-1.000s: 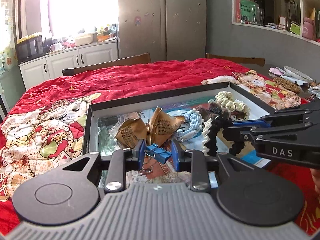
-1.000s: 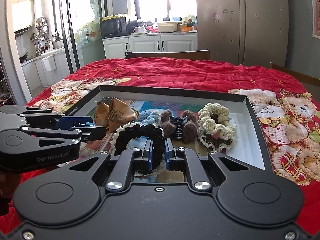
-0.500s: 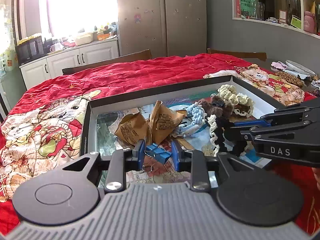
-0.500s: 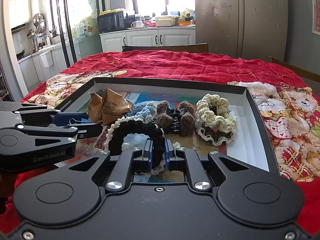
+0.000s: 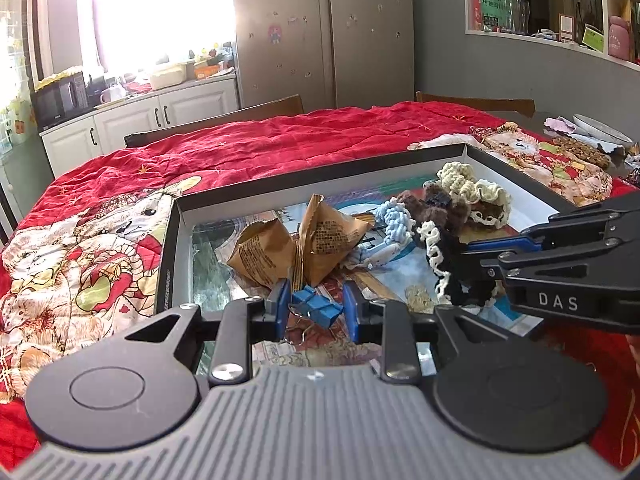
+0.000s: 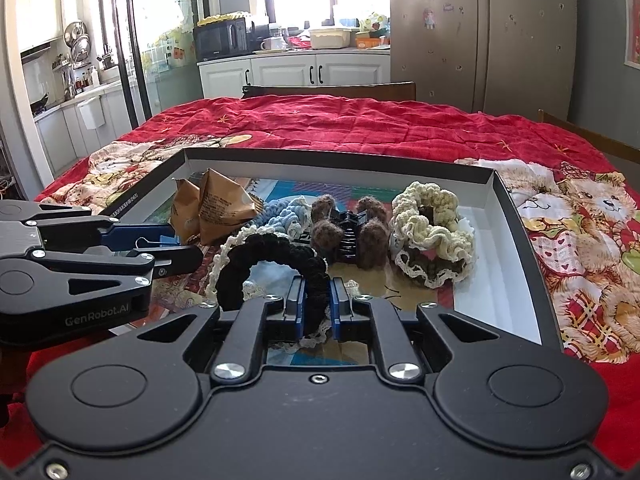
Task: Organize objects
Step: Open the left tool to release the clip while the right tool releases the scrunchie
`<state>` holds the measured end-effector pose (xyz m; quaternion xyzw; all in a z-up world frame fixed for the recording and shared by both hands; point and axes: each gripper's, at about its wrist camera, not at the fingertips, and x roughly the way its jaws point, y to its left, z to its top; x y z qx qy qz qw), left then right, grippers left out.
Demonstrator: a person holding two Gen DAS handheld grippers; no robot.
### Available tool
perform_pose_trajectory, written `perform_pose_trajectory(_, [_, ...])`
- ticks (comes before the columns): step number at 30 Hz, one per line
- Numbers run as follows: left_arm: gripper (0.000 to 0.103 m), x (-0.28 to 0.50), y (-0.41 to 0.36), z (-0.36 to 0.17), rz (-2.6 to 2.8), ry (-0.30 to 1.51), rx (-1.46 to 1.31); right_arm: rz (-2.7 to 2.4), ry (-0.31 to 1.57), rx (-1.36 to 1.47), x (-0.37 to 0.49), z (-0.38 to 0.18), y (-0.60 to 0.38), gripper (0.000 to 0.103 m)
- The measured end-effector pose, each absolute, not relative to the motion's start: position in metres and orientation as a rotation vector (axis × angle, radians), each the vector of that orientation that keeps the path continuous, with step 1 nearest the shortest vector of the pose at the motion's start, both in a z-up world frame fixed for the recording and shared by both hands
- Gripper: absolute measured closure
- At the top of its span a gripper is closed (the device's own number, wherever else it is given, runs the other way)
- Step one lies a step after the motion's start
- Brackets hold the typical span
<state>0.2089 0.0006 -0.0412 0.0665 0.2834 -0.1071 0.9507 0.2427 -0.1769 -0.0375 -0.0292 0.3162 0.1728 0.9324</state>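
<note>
"das" is read in pale letters on the side of the right gripper [image 5: 466, 258] at the right edge of the left wrist view, and "genrobot.ai" is read on the side of the left gripper [image 6: 176, 250] at the left edge of the right wrist view. small dark print is seen on the two crumpled brown paper packets [image 5: 300, 240], but it is too fine to be read.

the left gripper [image 5: 316, 306] is pointed downward over the near edge of the shallow black box with a white inner wall [image 5: 176, 216], and a blue binder clip with wire handles [image 5: 316, 306] is pinched between its blue pads. the right gripper [image 6: 316, 306] is tilted down likewise, pressed together on a black crocheted scrunchie with cream lace edging [image 6: 272, 258], which is lifted off the box floor.

a pale blue crocheted scrunchie [image 6: 286, 214], a brown fuzzy hair claw [image 6: 348, 230] and a cream ruffled scrunchie [image 6: 432, 232] are laid across the middle of the box. bare white floor is left at the box's right side, and the red quilted cloth with bear prints [image 6: 360, 124] is spread open beyond the far rim.
</note>
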Motion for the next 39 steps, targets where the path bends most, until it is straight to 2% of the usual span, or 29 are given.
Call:
perform_pose_trajectory(31, [0.067, 0.2087, 0.0004, -0.0439, -0.212, 0.58, 0.144, 0.351, 0.625, -0.076, 0.2409, -0.0363, -0.1742, 0.087])
perform_pose_trajectory(39, [0.06, 0.2088, 0.0002, -0.0439, -0.212, 0.58, 0.144, 0.355, 0.618, -0.083, 0.2409, -0.0353, -0.1748, 0.086])
